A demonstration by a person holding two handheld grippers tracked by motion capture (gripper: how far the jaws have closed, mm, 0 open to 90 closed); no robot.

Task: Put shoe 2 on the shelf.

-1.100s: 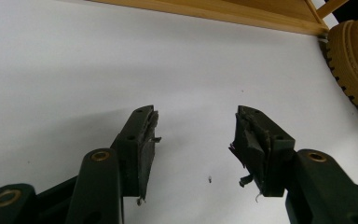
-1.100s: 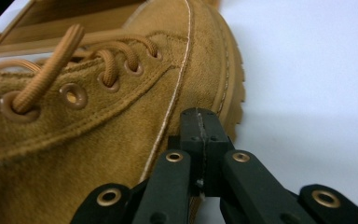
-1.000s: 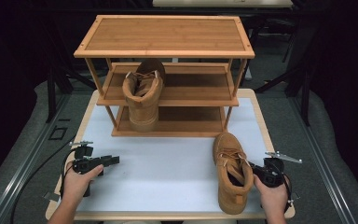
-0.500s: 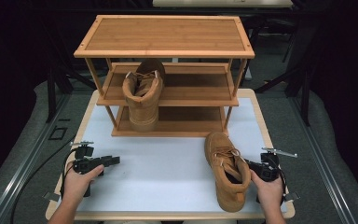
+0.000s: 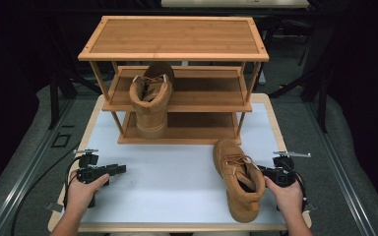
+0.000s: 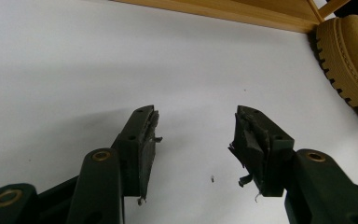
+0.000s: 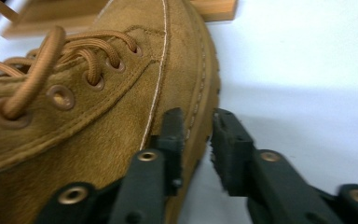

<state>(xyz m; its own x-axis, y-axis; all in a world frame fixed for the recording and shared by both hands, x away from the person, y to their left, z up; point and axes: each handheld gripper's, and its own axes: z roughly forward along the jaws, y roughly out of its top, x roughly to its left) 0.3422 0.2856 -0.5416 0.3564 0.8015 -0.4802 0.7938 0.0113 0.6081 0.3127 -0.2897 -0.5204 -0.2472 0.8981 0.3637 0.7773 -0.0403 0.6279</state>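
High view: the right hand-held gripper (image 5: 271, 173) sits against the outer side of the tan boot (image 5: 238, 179) lying on the table (image 5: 177, 172). Its jaws stand a narrow gap apart, straddling the sole edge (image 7: 200, 126); whether they bite yet, I cannot tell. The left hand-held gripper (image 5: 112, 169) rests wide open and empty, well apart from that boot. A second boot (image 5: 150, 101) leans in the wooden rack (image 5: 177, 93) beyond both. Such a thin hold on stiff welt could slip, letting the heavy boot twist or drop.

A white tabletop (image 5: 177, 177) bears a wooden rack (image 5: 177, 98) and a tan boot (image 5: 238, 182).
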